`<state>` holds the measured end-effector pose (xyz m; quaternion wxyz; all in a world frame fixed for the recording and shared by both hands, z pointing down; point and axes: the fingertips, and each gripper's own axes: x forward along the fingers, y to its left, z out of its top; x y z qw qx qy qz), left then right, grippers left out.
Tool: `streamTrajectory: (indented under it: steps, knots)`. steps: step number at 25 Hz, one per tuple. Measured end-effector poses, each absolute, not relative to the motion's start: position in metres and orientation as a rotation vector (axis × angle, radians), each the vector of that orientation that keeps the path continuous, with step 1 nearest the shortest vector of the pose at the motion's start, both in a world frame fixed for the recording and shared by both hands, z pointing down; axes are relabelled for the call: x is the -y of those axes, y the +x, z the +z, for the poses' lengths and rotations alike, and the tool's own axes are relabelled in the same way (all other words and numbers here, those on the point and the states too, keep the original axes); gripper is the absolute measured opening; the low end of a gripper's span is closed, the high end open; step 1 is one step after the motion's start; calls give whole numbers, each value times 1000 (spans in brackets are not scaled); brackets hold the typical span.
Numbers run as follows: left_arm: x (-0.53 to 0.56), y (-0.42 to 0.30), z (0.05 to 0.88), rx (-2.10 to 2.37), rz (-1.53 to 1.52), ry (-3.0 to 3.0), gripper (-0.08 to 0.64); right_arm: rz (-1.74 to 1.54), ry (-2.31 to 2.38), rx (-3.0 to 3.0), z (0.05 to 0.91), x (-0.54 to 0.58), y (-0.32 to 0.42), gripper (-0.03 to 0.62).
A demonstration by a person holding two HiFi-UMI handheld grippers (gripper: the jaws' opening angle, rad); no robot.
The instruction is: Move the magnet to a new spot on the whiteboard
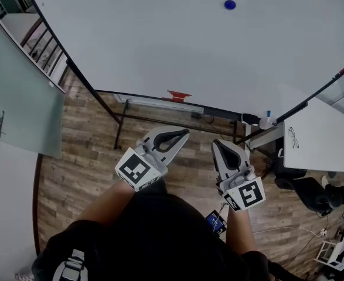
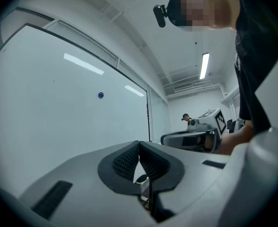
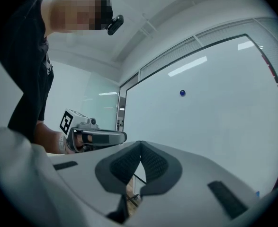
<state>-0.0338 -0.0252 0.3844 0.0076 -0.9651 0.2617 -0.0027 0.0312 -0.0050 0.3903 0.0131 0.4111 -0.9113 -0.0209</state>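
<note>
A small round blue magnet point(image 1: 230, 4) sticks high on the big whiteboard point(image 1: 160, 40); it shows as a blue dot in the left gripper view point(image 2: 101, 95) and in the right gripper view point(image 3: 182, 93). Both grippers hang low in front of the person, well short of the board. My left gripper point(image 1: 186, 132) is shut with nothing between its jaws, tips meeting point(image 2: 139, 143). My right gripper point(image 1: 216, 142) is shut and empty too point(image 3: 140, 143). They are side by side, a hand's width apart.
The whiteboard stands on a black frame point(image 1: 120, 122) over a wood floor point(image 1: 84, 168). A red eraser point(image 1: 178, 95) and a marker point(image 1: 268, 117) rest along its tray. A white desk point(image 1: 318, 136) stands at the right, a glass door point(image 1: 13, 92) at the left.
</note>
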Motion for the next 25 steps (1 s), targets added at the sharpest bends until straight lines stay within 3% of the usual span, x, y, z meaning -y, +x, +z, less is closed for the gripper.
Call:
streamTrajectory:
  steps: [14, 25]
  knots:
    - [181, -59, 350, -721, -6, -2991, 5, -245, 1608, 2602, 336, 170, 22, -11]
    - [241, -44, 317, -665, 27, -2945, 5, -523, 1818, 2404, 277, 243, 33, -11]
